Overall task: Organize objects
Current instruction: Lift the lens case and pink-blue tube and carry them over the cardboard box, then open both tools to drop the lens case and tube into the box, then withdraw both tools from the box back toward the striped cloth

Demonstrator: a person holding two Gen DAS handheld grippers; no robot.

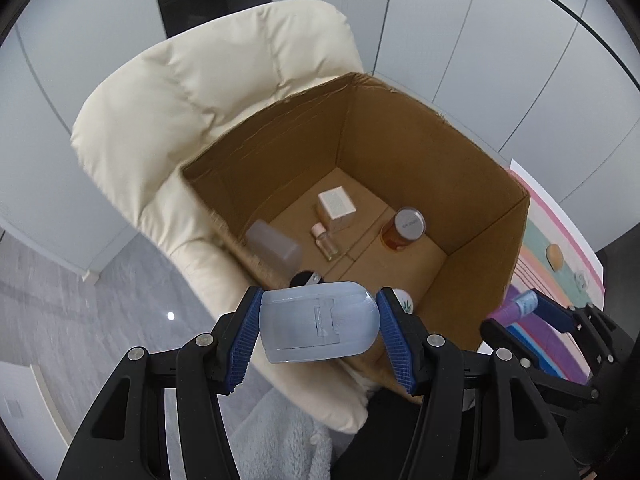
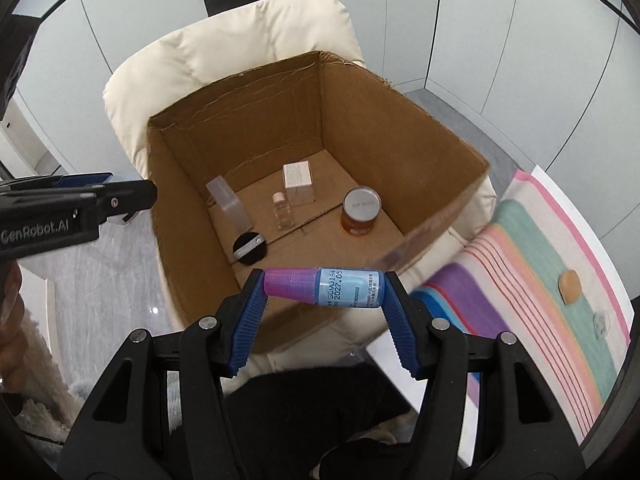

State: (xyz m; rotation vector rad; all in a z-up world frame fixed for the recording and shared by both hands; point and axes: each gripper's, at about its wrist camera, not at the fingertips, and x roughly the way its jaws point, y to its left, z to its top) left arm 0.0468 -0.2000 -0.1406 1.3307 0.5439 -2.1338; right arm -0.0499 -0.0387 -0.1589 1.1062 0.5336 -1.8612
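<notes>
We hold two claws above an open cardboard box (image 2: pixel 360 120) that sits on a cream padded armchair (image 2: pixel 240 36). Our left claw (image 1: pixel 318 322) is clenched on a pale blue translucent plastic case (image 1: pixel 318 322), gripped crosswise between its blue ribbed pads just over the box's near rim. Our right claw (image 2: pixel 325 289) grasps a small blue bottle with a pink cap (image 2: pixel 325 289), lying sideways between the pads, cap to the left, also above the near edge of the box.

Inside the box, the floor is only partly filled. A frosted plastic container (image 2: pixel 229 204) leans against the left wall; a black round compact (image 2: pixel 250 249) lies near it toward the near-left corner. A small clear bottle with a pink cap (image 2: pixel 282 211) stands at centre, just in front of a white carton (image 2: pixel 298 182). An amber jar with a white lid (image 2: pixel 360 211) stands toward the right wall. Bare cardboard remains open along the near side and in the far corners.

To the right of the chair, a striped pastel mat (image 2: pixel 532 272) covers a surface, with a small tan oval object (image 2: pixel 570 281) lying on it. Grey floor (image 1: pixel 60 300) shows to the left, with white panelled walls (image 2: pixel 500 20) behind.
</notes>
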